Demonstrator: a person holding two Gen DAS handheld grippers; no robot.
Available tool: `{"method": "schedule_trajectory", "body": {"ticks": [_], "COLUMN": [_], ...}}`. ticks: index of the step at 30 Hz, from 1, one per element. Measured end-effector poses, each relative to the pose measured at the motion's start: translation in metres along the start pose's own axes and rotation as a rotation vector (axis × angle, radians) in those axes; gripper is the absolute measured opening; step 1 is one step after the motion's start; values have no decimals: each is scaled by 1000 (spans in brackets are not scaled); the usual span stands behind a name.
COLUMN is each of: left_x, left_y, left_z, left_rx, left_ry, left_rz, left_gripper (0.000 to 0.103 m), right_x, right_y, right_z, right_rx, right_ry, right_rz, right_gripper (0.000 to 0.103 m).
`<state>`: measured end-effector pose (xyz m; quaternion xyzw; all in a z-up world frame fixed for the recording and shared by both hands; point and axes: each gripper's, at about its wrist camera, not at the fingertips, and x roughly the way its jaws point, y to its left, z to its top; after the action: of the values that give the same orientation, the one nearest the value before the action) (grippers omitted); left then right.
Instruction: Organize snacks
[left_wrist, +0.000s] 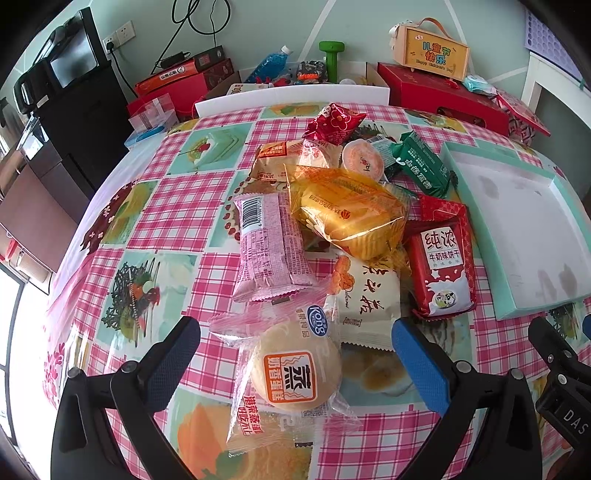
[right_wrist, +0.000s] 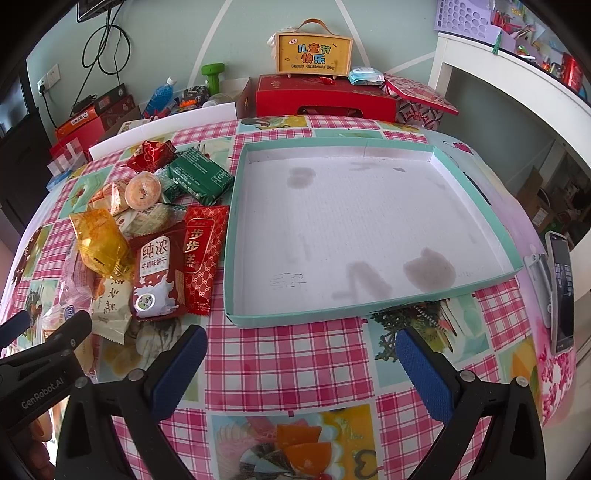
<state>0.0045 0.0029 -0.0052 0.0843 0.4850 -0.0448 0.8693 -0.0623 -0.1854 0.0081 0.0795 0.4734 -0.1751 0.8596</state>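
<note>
A heap of wrapped snacks lies on the checked tablecloth. Nearest my left gripper (left_wrist: 295, 354) is a clear-wrapped round bun (left_wrist: 295, 373), lying between its open fingers without being gripped. Behind it are a pink packet (left_wrist: 267, 247), a yellow cake packet (left_wrist: 351, 210), a white packet (left_wrist: 369, 306), a red milk biscuit packet (left_wrist: 441, 269) and a green packet (left_wrist: 421, 164). To the right sits a shallow teal-rimmed tray (right_wrist: 369, 312) with a bare white floor. My right gripper (right_wrist: 301, 356) hovers open over the tablecloth just in front of the tray. The red biscuit packet (right_wrist: 157, 275) lies left of the tray.
Red gift boxes (right_wrist: 325, 98) and a yellow handled box (right_wrist: 314, 51) stand along the far wall with a green dumbbell (left_wrist: 331, 59) and a blue bottle (left_wrist: 271, 64). A phone (right_wrist: 561, 291) stands at the table's right edge. A white shelf (right_wrist: 517, 85) rises at right.
</note>
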Motion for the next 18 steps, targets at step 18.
{"method": "schedule_trajectory", "body": {"ticks": [18], "left_x": [1], "left_y": [-1], "left_z": [-1], "left_rx": [2], "left_ry": [6], "left_rz": [0], "left_gripper": [103], "right_x": [0], "right_y": [0], "right_z": [0], "right_rx": [0], "right_ry": [0], "right_rz": [0], "right_gripper": [103]}}
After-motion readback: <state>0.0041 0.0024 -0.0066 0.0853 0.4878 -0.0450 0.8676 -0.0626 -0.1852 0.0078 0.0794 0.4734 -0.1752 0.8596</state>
